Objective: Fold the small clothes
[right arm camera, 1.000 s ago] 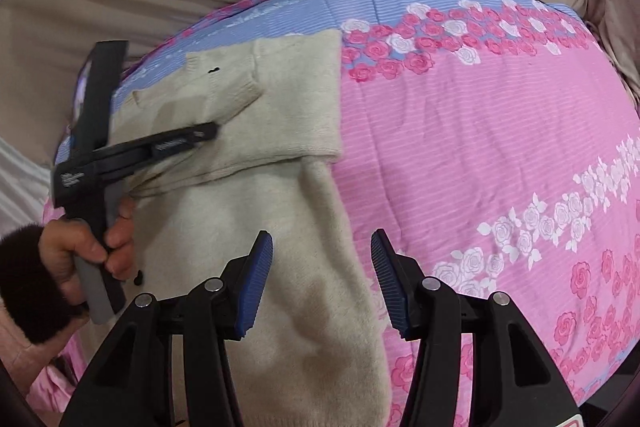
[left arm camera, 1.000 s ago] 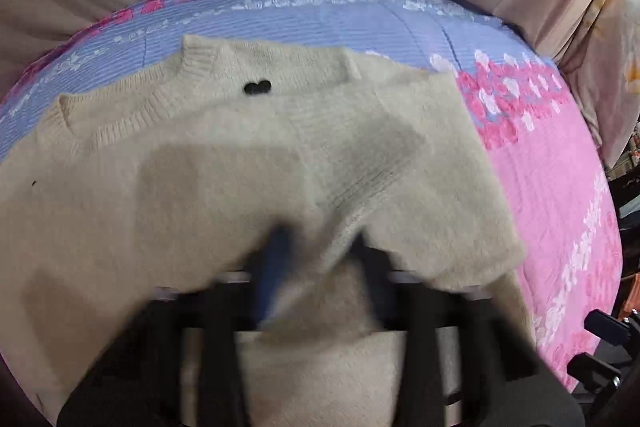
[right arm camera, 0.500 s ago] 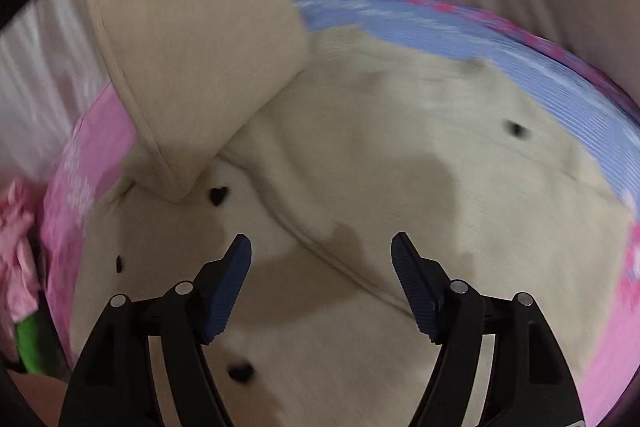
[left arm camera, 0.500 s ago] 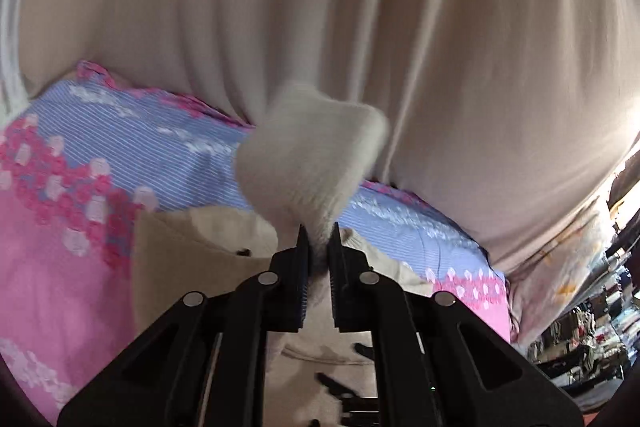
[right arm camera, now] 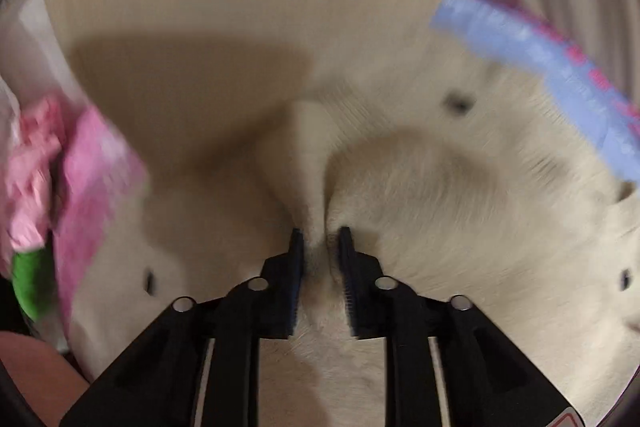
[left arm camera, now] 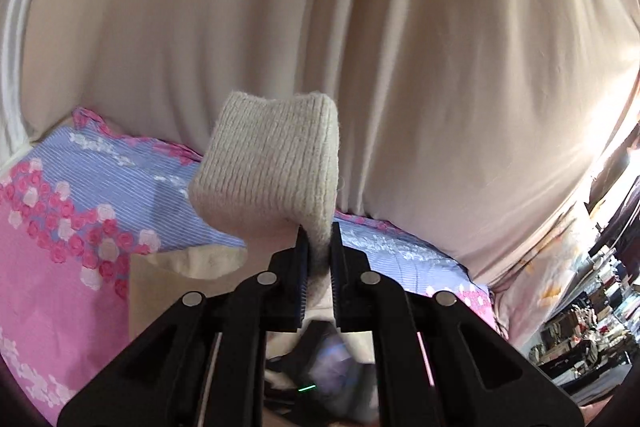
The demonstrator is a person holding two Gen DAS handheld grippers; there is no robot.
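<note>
Plainly the cream knitted sweater [right arm camera: 460,187] is the thing to go by: its body lies spread on the flowered bedspread [left arm camera: 60,227], while one ribbed end, by the look of it a sleeve cuff [left arm camera: 272,163], is lifted clear above the body and stands up in front of the left gripper [left arm camera: 319,243]. That gripper's jaws are nearly together and pinch the knit just below the cuff. Down on the body, the right gripper [right arm camera: 320,247] points steeply at the fabric and its jaws are closing, with a raised ridge of knit gathered between them; the pads already look pressed into that ridge, though the view is blurred. Small dark dots [right arm camera: 458,103] are scattered over the knit around the right gripper. I judge the sweater to be light, very soft and somewhat stretchy, with a fuzzy surface that grips the pads well, so slipping is less of a worry than sagging, dragging the layers beneath, or pulling the knit out of shape. Ribbed edges and seams are the firmer places to take hold, and a shallow pinch on the top layer alone should keep the fold tidy. Behind the sweater hangs a beige curtain [left arm camera: 360,47], beside it on one side lies a pink crumpled cloth [right arm camera: 36,163] with something green [right arm camera: 32,283], and beyond the bedspread's far corner are cluttered shelves [left arm camera: 580,339]
</note>
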